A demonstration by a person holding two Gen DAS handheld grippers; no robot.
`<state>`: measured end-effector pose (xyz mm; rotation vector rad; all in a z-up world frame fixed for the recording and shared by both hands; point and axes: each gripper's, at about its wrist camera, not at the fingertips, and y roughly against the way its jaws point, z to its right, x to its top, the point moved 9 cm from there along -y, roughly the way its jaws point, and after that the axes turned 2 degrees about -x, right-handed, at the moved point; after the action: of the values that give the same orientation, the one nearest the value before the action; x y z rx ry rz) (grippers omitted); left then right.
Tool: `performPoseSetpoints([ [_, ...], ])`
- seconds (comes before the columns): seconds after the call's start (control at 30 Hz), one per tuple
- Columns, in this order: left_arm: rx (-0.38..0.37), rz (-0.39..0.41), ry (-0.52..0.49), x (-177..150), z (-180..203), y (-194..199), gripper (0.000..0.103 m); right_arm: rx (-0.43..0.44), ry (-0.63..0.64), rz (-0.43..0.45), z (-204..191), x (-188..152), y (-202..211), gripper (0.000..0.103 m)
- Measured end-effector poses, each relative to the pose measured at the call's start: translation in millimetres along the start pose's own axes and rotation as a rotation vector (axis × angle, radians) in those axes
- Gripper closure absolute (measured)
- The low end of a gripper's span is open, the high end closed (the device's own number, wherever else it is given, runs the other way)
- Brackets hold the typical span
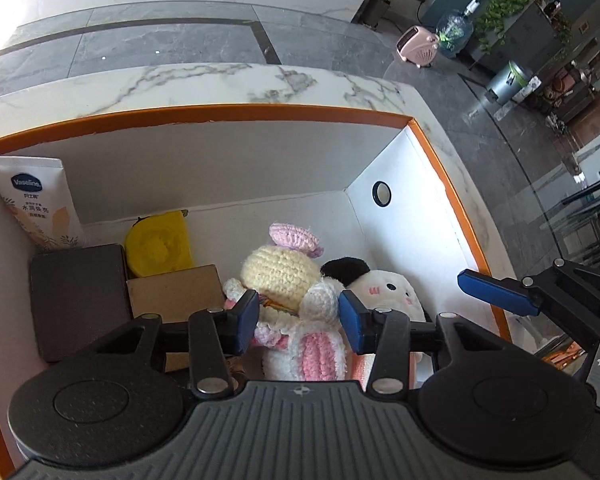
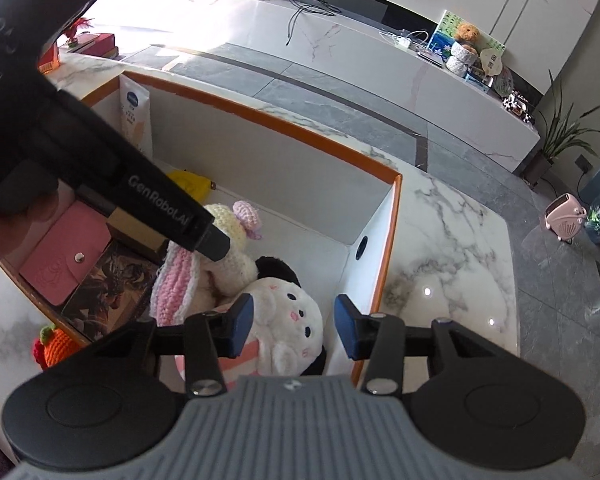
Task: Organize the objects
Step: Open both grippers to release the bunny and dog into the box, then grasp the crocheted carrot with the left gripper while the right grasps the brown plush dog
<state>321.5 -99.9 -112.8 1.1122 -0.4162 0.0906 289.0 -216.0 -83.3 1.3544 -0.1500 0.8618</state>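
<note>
While most of the loose things already lie inside it, the orange-rimmed box (image 1: pixel 228 114) on the marble counter (image 2: pixel 452 232) looks close to packed, though one knitted orange toy (image 2: pixel 54 346) sits outside, just past its near-left wall, so in my judgement the sorting is not finished. Smooth white card lines the box, and a round hole shows in its right wall.

Along the left side lie hard, flat-sided things: a dark matte case (image 1: pixel 76 300), a plain cardboard carton (image 1: pixel 176 292), a glossy printed box (image 2: pixel 108 284) and a soft pink snap wallet (image 2: pixel 66 256). A Vaseline tube (image 1: pixel 36 204) leans upright in the far left corner, with a fuzzy yellow bundle (image 1: pixel 158 250) just right of it.

Toward the right rest two rounded soft toys, touching: a fleecy white plush with black ears (image 2: pixel 292 312) and a crocheted cream-and-pink doll (image 1: pixel 288 292).

Half-open, the left gripper (image 1: pixel 298 316) brackets the doll; its pads lie against the yarn, but I cannot tell whether they pinch it. Likewise half-open, the right gripper (image 2: pixel 294 326) hangs over the plush, its left pad at the fleece and the right pad clear, so nothing is clamped.
</note>
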Motion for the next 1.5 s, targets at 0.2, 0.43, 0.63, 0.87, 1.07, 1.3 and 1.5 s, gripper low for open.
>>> performPoseSetpoints([
  [0.2, 0.003, -0.093, -0.064, -4, 5, -3, 0.053, 0.054, 0.083, -0.039, -16, 2, -10, 0.061],
  [0.43, 0.041, -0.091, -0.109, -11, 7, -6, 0.052, 0.100, 0.034, -0.120, -18, -6, -25, 0.067],
  [0.63, 0.032, -0.102, -0.082, -14, 3, -4, 0.052, 0.118, -0.025, -0.138, -15, -8, -24, 0.067],
  [0.87, 0.047, 0.069, -0.135, -16, 22, 27, 0.051, 0.095, -0.085, -0.054, -12, -2, 9, 0.067],
  [1.07, 0.065, 0.244, -0.223, -36, 46, 85, 0.051, 0.071, -0.170, 0.047, -10, -7, 52, 0.066],
  [1.3, 0.091, 0.347, -0.283, -87, 67, 127, 0.051, 0.078, -0.349, 0.128, -15, -36, 90, 0.058],
  [1.5, 0.179, 0.332, -0.327, -129, 63, 110, 0.051, 0.076, -0.517, 0.098, -22, -82, 93, 0.043],
])
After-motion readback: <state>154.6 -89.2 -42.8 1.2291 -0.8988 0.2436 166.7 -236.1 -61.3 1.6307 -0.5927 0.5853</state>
